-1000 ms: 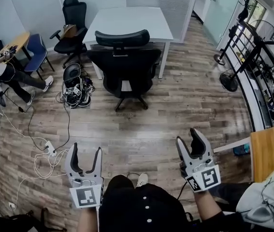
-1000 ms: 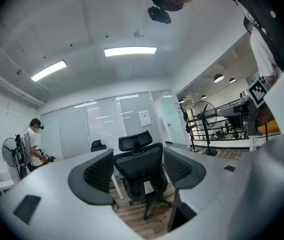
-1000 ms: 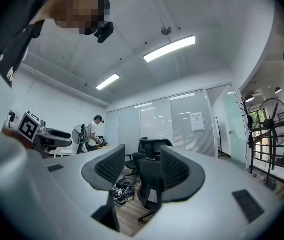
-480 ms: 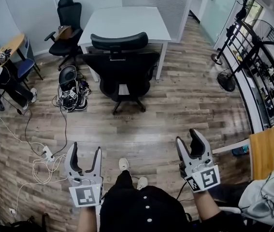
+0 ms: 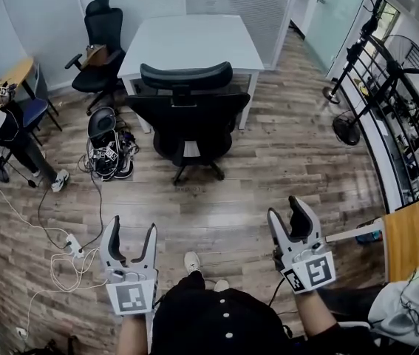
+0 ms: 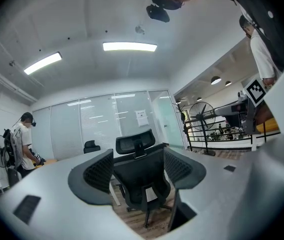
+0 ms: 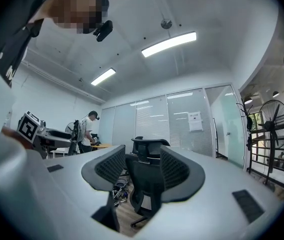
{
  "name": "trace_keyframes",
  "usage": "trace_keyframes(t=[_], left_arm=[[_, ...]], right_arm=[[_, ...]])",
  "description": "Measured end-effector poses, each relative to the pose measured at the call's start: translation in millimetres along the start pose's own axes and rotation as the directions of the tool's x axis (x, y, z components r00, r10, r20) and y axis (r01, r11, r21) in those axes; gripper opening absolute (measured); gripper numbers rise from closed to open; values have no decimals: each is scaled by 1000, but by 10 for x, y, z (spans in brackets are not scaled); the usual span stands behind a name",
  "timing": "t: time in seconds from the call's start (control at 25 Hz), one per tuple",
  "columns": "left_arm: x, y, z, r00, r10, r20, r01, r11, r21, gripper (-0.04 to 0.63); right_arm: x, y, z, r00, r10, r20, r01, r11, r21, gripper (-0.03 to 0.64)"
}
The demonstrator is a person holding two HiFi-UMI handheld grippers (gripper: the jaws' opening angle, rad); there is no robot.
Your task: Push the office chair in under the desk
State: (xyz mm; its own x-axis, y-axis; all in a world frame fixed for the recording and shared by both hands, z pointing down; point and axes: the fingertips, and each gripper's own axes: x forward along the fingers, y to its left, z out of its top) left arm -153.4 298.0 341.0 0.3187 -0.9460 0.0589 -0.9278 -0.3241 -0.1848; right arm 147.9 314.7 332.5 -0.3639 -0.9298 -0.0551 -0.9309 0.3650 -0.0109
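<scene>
A black office chair (image 5: 188, 118) with a headrest stands with its back toward me, in front of the white desk (image 5: 191, 40), its seat partly out from the desk's near edge. My left gripper (image 5: 129, 237) is held low at the near left, jaws open and empty. My right gripper (image 5: 290, 214) is at the near right, also open with nothing between its jaws. Both are well short of the chair, with bare floor between. The chair (image 6: 140, 176) shows between the jaws in the left gripper view, and the chair (image 7: 147, 181) likewise in the right gripper view.
A second black chair (image 5: 100, 46) stands left of the desk. A helmet and tangled cables (image 5: 107, 143) lie on the floor left of the chair, a power strip (image 5: 74, 244) nearer me. A person (image 5: 9, 128) sits at far left. A fan (image 5: 348, 128) and railing stand right.
The whole view has shifted: chair and desk sit slightly lower and closer in the head view, and my foot now shows between the grippers. Both grippers stay open.
</scene>
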Motion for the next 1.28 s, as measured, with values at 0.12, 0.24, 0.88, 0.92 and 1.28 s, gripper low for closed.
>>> trace_keyframes(t=[0.12,0.24,0.88,0.92,1.28], left_arm=[[133,47,-9,1000,-8,9,8,1000,-4,318],[264,81,-12,1000,-20,11,20,1000,-5,318],[770,481,-50,998,-62,33,62,998,-13,319],[791,501,-61,997,-66,35,66,998,-9,319],[971,659,-126,994,-104,33,104,995,-8,319]], right_arm=[[126,-34,-16,1000,-7,-1,7,1000,-4,222],[249,-69,-22,1000,-13,-1,13,1000,-7,222],[822,-28,4,999,-46,8,46,998,-34,222],[848,-19,-6,999,-49,7,49,998,-35,222],[1051,55,-29,997,-77,2,77,996,-45,221]])
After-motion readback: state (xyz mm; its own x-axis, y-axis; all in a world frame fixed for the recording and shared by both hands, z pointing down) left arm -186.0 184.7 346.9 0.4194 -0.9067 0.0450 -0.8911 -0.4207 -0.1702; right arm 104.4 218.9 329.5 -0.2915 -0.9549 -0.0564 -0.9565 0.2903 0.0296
